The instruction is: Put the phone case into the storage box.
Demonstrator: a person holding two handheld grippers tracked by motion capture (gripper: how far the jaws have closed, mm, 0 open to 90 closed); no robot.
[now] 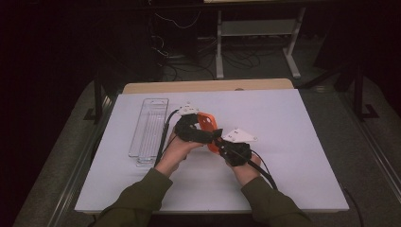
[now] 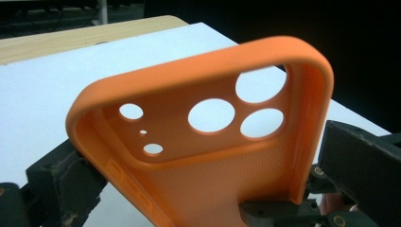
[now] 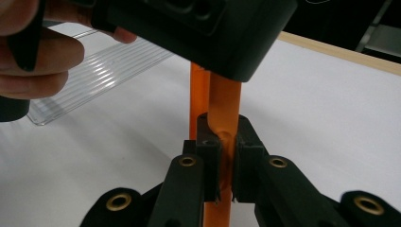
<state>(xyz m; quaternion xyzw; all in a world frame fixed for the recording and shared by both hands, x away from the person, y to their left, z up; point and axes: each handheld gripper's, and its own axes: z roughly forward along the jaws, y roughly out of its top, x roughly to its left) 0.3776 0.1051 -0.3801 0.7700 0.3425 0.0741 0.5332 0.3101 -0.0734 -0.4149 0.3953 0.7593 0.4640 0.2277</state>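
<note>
I have the orange phone case held off the table, between both grippers, just right of the clear tray. In the left gripper view the case stands with its camera holes at the top, open side toward me, and my left gripper spans its width: one jaw presses the left edge, the other sits against the right wall, so it is clamped across the case. In the right gripper view my right gripper is pinched tight on the thin orange wall near the case's lower end, jaws almost together with only that wall between them.

From above, the left gripper sits at the case's far-left side and the right gripper at its near-right corner, both hands close together.

I judge this as a two-handed hold in mid-handover or reorientation, with the case not yet set anywhere. The tray beside it looks like the likely destination. Next, I think one grip must let go while the other keeps the case steady; the soft wall may flex, so release should be slow.
</note>
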